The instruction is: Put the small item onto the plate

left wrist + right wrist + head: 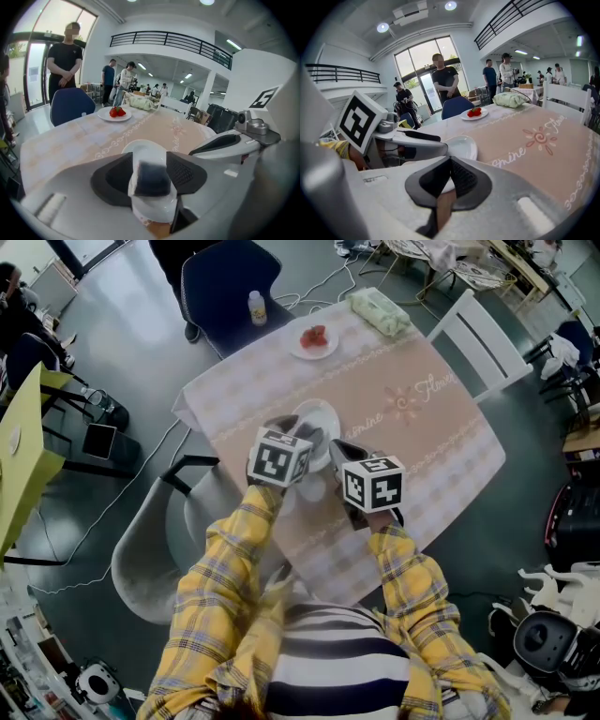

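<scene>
Head view: a person in a yellow plaid shirt holds both grippers over the pink-clothed table (441, 418), meeting at the empty white plate (325, 412) near the centre of the frame. In the left gripper view, the left gripper (150, 161) has its jaws set wide, with the small item (151, 180), a dark, blurred block, between the pads. It appears to touch both pads, so it reads as gripped, and it hangs directly above the plate's white surface (whether it touches the dish cannot be made out). The right gripper (448, 164), just right of the plate, has its jaws closed together on nothing. The item seems to be over its target, so lowering it and letting go are what is left. A second plate (314, 339) with red fruit, toward the upper centre, looks untouched.
</scene>
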Demonstrator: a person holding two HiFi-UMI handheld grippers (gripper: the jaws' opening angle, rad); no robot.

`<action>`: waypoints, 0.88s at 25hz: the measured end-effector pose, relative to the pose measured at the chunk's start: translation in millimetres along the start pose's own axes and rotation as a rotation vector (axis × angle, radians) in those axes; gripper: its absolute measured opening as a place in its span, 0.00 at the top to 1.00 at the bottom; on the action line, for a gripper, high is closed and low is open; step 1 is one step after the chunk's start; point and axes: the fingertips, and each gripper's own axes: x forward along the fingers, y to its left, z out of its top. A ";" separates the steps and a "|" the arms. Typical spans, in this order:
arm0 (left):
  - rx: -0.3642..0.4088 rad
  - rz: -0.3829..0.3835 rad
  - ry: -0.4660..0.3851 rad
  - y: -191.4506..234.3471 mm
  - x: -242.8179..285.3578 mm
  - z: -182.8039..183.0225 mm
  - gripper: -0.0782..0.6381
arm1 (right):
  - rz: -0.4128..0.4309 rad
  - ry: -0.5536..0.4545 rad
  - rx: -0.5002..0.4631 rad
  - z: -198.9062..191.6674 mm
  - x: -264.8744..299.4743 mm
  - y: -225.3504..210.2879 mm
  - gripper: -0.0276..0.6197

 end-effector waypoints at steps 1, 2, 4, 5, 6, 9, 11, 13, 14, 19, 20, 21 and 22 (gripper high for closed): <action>0.010 0.005 -0.028 -1.0 -5.5 2.1 0.60 | 0.000 -0.001 0.001 -0.1 -0.4 -0.1 0.96; 0.012 0.006 -0.055 -2.5 -10.9 3.4 0.66 | -0.001 -0.001 0.001 -0.2 -0.7 -0.3 0.96; 0.007 0.005 -0.100 -5.5 -20.8 3.6 0.75 | -0.002 -0.002 0.002 -0.7 -1.7 -0.4 0.96; 0.007 0.007 -0.116 -6.8 -25.3 2.6 0.81 | -0.002 -0.002 0.004 -1.2 -2.2 -0.1 0.96; 0.008 0.009 -0.128 -8.2 -29.5 0.9 0.85 | -0.001 -0.003 0.005 -1.7 -2.8 0.7 0.96; -0.034 -0.009 -0.156 -13.9 -40.0 -4.0 0.89 | 0.003 -0.006 0.002 -3.1 -5.1 3.7 0.96; -0.081 -0.029 -0.181 -17.9 -47.3 -4.9 0.88 | 0.004 -0.007 -0.004 -4.1 -7.0 6.0 0.96; -0.096 -0.039 -0.198 -21.7 -54.8 -5.2 0.88 | 0.007 -0.010 -0.009 -4.7 -8.9 9.2 0.96; -0.095 -0.041 -0.201 -23.4 -58.1 -5.9 0.88 | 0.008 -0.012 -0.011 -4.8 -10.1 10.8 0.96; -0.106 -0.024 -0.197 -24.7 -73.0 -18.1 0.89 | 0.005 -0.025 -0.015 -8.5 -19.1 19.0 0.96; -0.112 -0.021 -0.198 -24.9 -75.8 -21.2 0.89 | 0.002 -0.028 -0.015 -9.9 -21.5 20.3 0.96; -0.116 -0.020 -0.197 -25.6 -78.4 -24.6 0.89 | -0.002 -0.032 -0.014 -11.3 -24.1 21.3 0.96; -0.118 -0.022 -0.195 -26.9 -80.7 -27.9 0.89 | -0.007 -0.036 -0.014 -12.6 -26.9 22.2 0.96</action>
